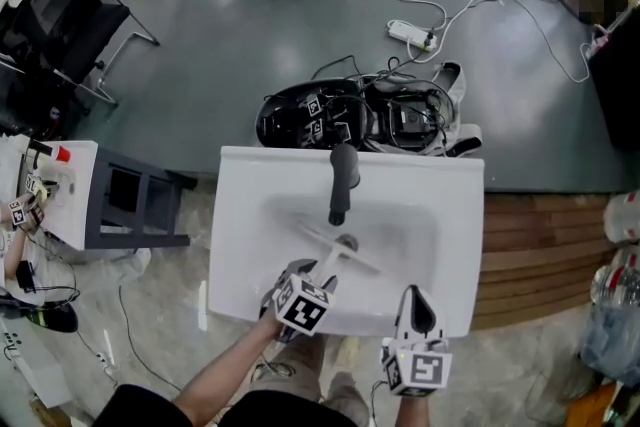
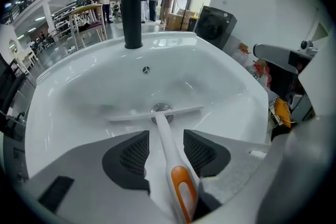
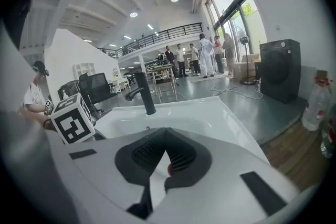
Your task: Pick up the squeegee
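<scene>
A white squeegee [image 1: 340, 251] lies in the basin of the white sink [image 1: 250, 177], its blade [image 2: 157, 112] across the drain under the black faucet [image 1: 343, 180]. Its handle [image 2: 164, 139] with an orange grip [image 2: 181, 192] runs back between the jaws of my left gripper [image 2: 165, 134]. That gripper [image 1: 315, 277] stands open, pointing steeply down, with a gap between each pad and the handle. My right gripper [image 1: 415, 301] hovers at the sink's front rim to the right, shut with nothing in it [image 3: 165, 132], and looks across the sink [image 3: 210, 113] toward the faucet [image 3: 144, 93].
Behind the sink lies a black bag with tangled cables [image 1: 350, 115] and a power strip [image 1: 412, 35]. A grey and white cart [image 1: 100, 195] stands at the left, wooden planks [image 1: 540, 245] at the right. A plastic bottle [image 3: 314, 105] is at the far right.
</scene>
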Demonstrator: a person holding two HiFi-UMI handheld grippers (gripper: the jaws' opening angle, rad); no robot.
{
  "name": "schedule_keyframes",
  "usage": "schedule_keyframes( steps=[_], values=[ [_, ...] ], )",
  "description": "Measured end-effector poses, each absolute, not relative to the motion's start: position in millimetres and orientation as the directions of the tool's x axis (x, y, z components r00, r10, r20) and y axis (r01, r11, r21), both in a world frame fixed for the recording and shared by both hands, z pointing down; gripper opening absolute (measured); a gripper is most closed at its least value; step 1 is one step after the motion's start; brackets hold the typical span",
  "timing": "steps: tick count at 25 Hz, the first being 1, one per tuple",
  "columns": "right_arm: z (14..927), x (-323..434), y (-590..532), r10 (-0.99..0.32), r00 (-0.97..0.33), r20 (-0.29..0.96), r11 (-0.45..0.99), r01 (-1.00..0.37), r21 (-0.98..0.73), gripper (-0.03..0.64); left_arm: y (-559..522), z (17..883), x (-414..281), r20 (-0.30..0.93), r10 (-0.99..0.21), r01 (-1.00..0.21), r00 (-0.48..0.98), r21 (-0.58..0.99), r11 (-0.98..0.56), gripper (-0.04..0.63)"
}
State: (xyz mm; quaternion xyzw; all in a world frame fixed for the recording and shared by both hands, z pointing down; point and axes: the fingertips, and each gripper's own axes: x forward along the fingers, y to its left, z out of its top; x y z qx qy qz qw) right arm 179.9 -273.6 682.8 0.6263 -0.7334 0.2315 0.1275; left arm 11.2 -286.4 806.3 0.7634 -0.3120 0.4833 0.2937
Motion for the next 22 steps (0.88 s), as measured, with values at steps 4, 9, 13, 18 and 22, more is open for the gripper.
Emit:
schedule_keyframes(
  steps=[4,9,13,18,22],
  values=[
    [685.2,183.6,-273.3,-0.860,-0.172,0.480,0.095,-0.979,-0.181,-0.002,-286.5,815.6,9.7,0.940,-0.158,-0.765,0.304,0.142,-0.628,0.175],
    [685.8,187.6,-273.0,-0.861,-0.164,0.481,0.083,-0.979,-0.186,-0.002,-284.5,818.3,11.2,0.948,-0.142,-0.784,0.286,0.146,-0.603,0.101],
    [685.7,188.1,-273.7,-0.862,-0.163,0.480,0.080,-0.979,-0.190,-0.002,-285.6,818.3,9.3,0.947,-0.153,-0.805,0.281,0.146,-0.574,0.092],
    [683.5,188.8,-272.4,-0.861,-0.167,0.480,0.089,-0.980,-0.181,-0.002,-286.2,817.1,6.5,0.940,-0.184,-0.825,0.289,0.147,-0.546,0.084],
    [679.4,188.8,-271.1,-0.862,-0.166,0.479,0.093,-0.981,-0.172,-0.002,-287.6,814.1,2.9,0.934,-0.205,-0.836,0.294,0.147,-0.528,0.084]
  ],
)
